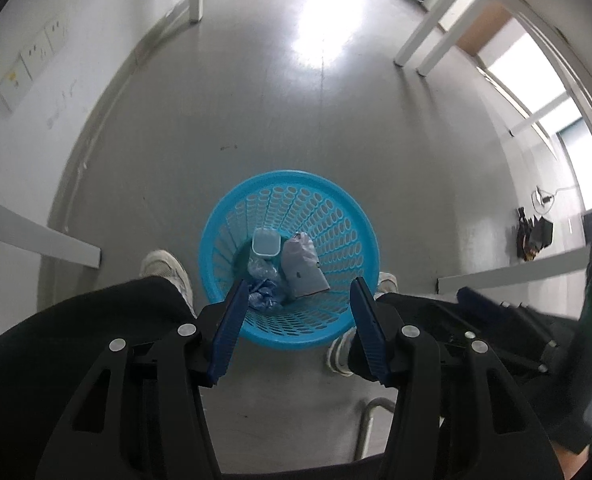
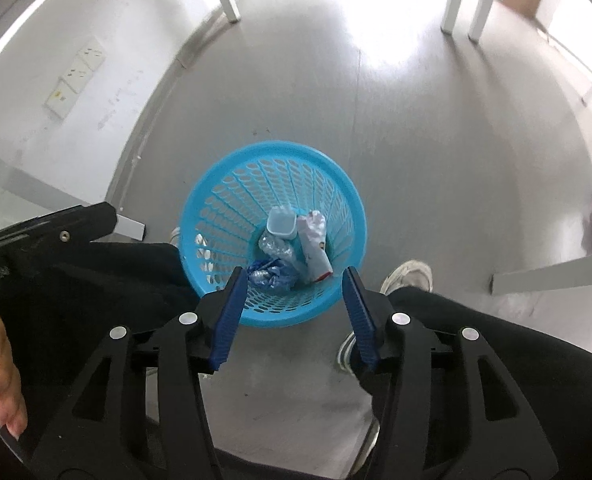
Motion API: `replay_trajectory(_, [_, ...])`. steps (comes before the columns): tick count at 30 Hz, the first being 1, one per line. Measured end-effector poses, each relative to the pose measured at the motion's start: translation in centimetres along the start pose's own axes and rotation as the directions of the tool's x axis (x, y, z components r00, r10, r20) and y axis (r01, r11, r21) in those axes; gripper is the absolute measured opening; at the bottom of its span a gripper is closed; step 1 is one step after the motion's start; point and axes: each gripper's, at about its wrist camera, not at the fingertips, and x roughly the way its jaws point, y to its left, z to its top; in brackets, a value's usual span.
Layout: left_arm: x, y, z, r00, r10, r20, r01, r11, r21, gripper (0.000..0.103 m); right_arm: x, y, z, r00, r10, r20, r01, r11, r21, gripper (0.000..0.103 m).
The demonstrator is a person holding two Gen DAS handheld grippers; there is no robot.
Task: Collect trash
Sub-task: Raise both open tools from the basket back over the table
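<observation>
Trash in blue basket betw. shoes; both hand-held grippers spread apart, empty.

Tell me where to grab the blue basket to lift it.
Grip the blue basket by its flat rim, coming straight down from above, one finger inside and one outside. The near edge sits right below the open right gripper, and the perforated walls taper downward.

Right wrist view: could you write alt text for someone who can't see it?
A blue perforated wastebasket stands on a grey floor, holding a small plastic tub, crumpled plastic and a white packet. The right gripper hangs above it, jaws open and empty.
</observation>
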Motion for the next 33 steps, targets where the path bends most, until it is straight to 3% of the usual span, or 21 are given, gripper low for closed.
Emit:
replay_trajectory(2, [-1.0,-0.2,-0.6,1.0,0.016,0.021,-0.016,0.999,0.03,0.052,-1.7,0.2,-0.5,0.999,-0.005,0.034,0.005,1.0,-0.022,0.056])
replay_trajectory(11, [-7.7,-2.3,-3.2,0.985,0.062,0.16,-0.089,0.982,0.165,0.054,-8.7,0.7,-3.5,0.989,-0.029,0.147,0.043,0.995,-0.091,0.058])
replay_trajectory(16, [-11.7,-1.8,-4.3,0.969,0.04,0.243,-0.076,0.987,0.143,0.057,-13.4,0.4,-5.2,0.975,-0.003,0.22,0.027,0.994,-0.104,0.064])
replay_trajectory(20, [-14.4,-2.1,-5.3,0.956,0.013,0.294,-0.064,0.984,0.165,0.07,-16.8,0.3,-6.6,0.959,0.017,0.284,0.018,0.993,-0.12,0.072])
replay_trajectory(26, [-16.5,-2.5,-6.4,0.938,0.016,0.347,-0.085,0.979,0.184,0.078,-20.4,0.6,-7.7,0.933,0.014,0.359,0.037,0.99,-0.135,0.078])
replay_trajectory(33, [-21.3,-2.2,-7.7,0.87,0.0,0.493,-0.102,0.978,0.181,0.087,-25.0,1.6,-8.3,0.88,0.031,0.474,0.052,0.986,-0.16,0.085])
